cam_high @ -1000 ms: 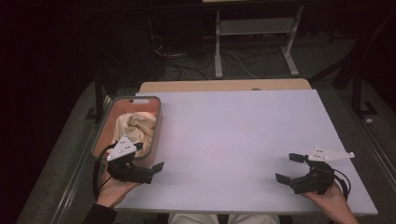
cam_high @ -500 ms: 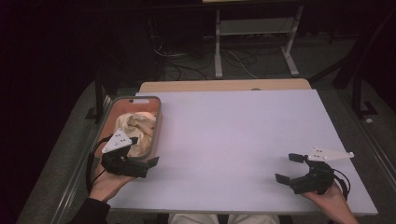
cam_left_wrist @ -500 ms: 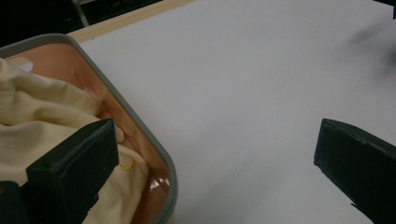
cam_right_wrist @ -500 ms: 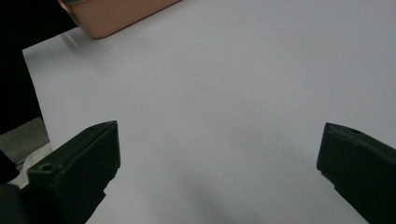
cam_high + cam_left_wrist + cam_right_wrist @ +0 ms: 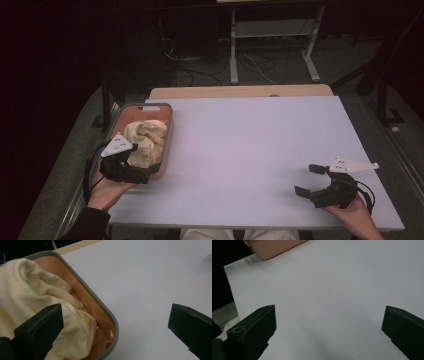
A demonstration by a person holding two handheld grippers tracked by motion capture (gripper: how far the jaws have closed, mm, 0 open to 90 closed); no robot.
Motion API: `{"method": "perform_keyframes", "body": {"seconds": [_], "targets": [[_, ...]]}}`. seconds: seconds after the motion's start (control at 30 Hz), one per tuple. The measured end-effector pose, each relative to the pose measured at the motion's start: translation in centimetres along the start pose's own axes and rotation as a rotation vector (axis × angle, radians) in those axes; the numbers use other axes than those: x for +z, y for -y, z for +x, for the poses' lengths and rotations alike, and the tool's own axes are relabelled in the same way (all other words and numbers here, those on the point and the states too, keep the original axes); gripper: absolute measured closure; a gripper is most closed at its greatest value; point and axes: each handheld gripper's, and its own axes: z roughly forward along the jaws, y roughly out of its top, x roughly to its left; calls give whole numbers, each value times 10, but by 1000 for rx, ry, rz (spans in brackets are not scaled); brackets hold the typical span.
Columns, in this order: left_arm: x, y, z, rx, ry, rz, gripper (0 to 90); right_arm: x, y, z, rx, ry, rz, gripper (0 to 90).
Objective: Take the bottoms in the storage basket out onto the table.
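A salmon-coloured tray (image 5: 170,125) with a grey rim sits at the left edge of the white table (image 5: 260,145) and holds a crumpled cream cloth (image 5: 145,137). My left gripper (image 5: 147,167) hovers open at the tray's near right corner. In the left gripper view (image 5: 115,335) one jaw is over the cloth (image 5: 37,297) and the other over the table, with the tray rim (image 5: 100,307) between them. My right gripper (image 5: 307,180) stands open over bare table near the front right, nothing between its jaws (image 5: 328,332).
A wooden board (image 5: 240,91) shows behind the table's far edge. Beyond it are a dark floor with cables and a white metal stand (image 5: 270,35). A corner of the tray (image 5: 274,247) shows at the top of the right gripper view.
My left gripper has moved left and a little away from the person, from the table beside the tray to over the tray's near corner. The right gripper has stayed put.
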Motion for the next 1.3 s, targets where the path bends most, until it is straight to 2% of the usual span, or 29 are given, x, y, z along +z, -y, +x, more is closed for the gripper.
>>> {"method": "perform_keyframes", "body": {"seconds": [0.37,0.97,1.3], "targets": [[-8,-4,14,-8,-40,-3,0,0,0,0,1,1,-3,0],[-12,-14,36,-31,-90,4,0,0,0,0,6,6,-6,0],[-5,-21,43,-48,-79,13,0,0,0,0,6,4,-5,0]]}}
